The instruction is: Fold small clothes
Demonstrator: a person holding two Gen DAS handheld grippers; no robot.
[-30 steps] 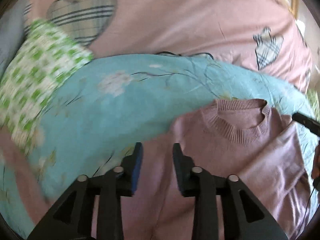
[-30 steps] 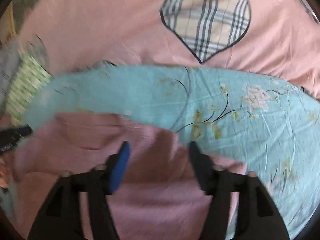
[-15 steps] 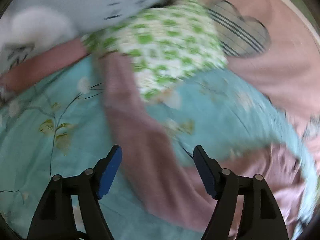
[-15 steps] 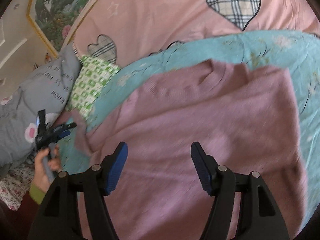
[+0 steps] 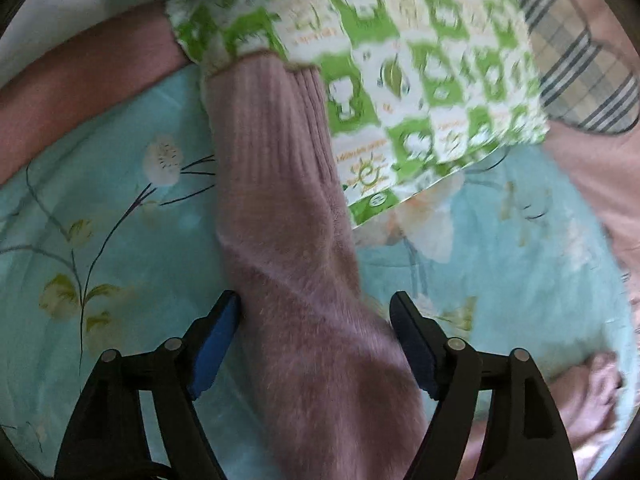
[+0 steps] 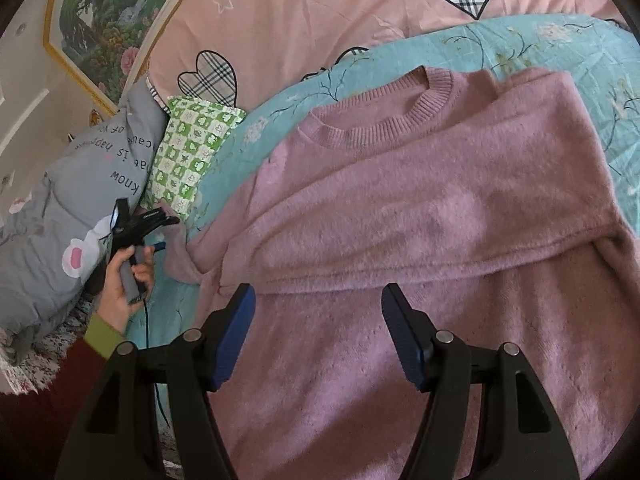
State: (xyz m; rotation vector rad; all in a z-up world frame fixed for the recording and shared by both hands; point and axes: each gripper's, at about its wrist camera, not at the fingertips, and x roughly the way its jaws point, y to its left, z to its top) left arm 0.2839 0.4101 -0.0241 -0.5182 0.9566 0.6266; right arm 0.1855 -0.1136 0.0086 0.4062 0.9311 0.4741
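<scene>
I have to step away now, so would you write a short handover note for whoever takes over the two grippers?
Left gripper: jaws have just been closing around the sweater's left sleeve but do not pinch it yet; the cuff lies against the green checked pillow.
Right gripper: open, empty, above the sweater.
Sweater lies face up on the blue floral sheet; its right sleeve is already folded across the chest.
Left to do: fold the left sleeve in, then fold the body.

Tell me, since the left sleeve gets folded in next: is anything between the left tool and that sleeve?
Nothing visible. The sleeve already lies between the left tool's jaws, which have just been closing but do not yet pinch it. Only its cuff end touches the green checked pack beyond.
</scene>
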